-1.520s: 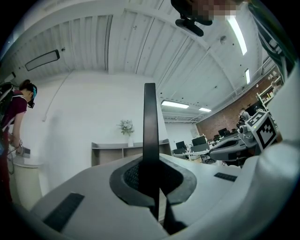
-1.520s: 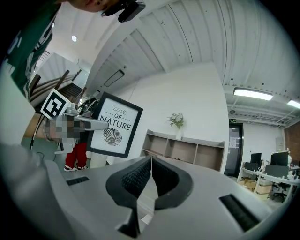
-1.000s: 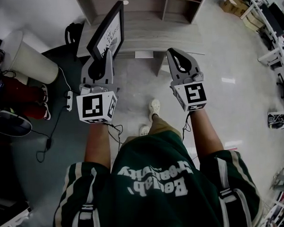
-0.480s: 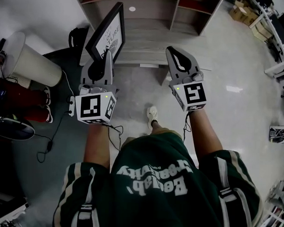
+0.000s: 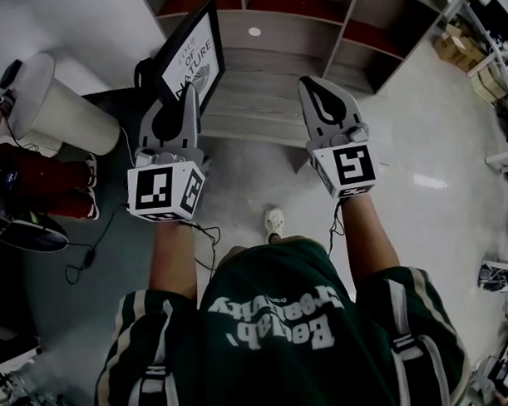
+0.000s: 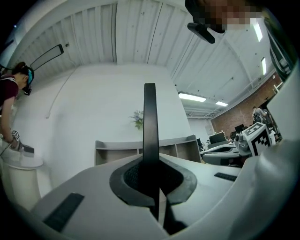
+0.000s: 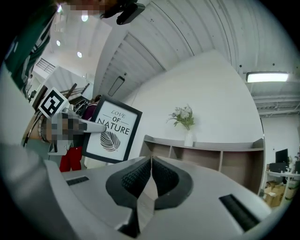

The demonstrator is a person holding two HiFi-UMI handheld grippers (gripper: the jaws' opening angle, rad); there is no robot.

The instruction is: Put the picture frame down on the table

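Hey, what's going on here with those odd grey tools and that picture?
A person holds a gripper in each hand. The left gripper is clamped on the edge of a black picture frame with a "Love of Nature" leaf print, holding it upright in the air by a low grey table. The right gripper is shut and empty, held alongside. The frame is not yet set down.
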